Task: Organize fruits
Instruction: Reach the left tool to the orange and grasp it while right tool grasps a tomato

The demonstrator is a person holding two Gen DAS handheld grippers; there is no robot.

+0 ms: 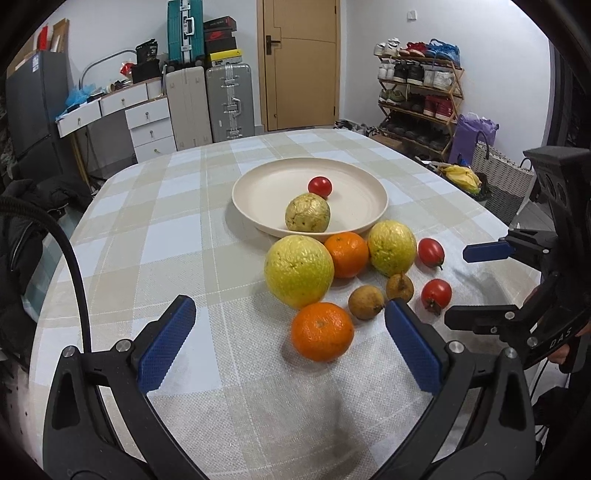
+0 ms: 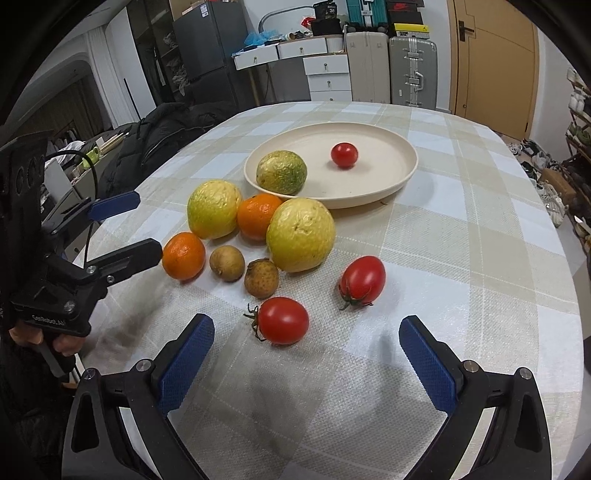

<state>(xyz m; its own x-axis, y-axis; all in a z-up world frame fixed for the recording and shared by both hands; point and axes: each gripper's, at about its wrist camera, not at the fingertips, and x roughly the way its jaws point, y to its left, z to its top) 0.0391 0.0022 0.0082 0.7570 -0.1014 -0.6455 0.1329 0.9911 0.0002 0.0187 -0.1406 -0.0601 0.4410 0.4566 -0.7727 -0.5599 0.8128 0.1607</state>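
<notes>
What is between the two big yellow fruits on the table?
An orange sits between the two big yellow fruits, touching both, just in front of the plate. Both views show it.

Plate (image 1: 258, 184) near rim hidden behind orange (image 1: 346, 254) and yellow citrus (image 1: 392, 246); right gripper (image 1: 458, 284) body cut by frame edge; shoebox labels (image 1: 220, 35) unreadable.

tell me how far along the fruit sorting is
Done: one small red tomato and one wrinkled yellow-green citrus lie in the cream round plate. In hand: nothing; left gripper and right gripper are open. Left: eight fruits on the checked tablecloth.
</notes>
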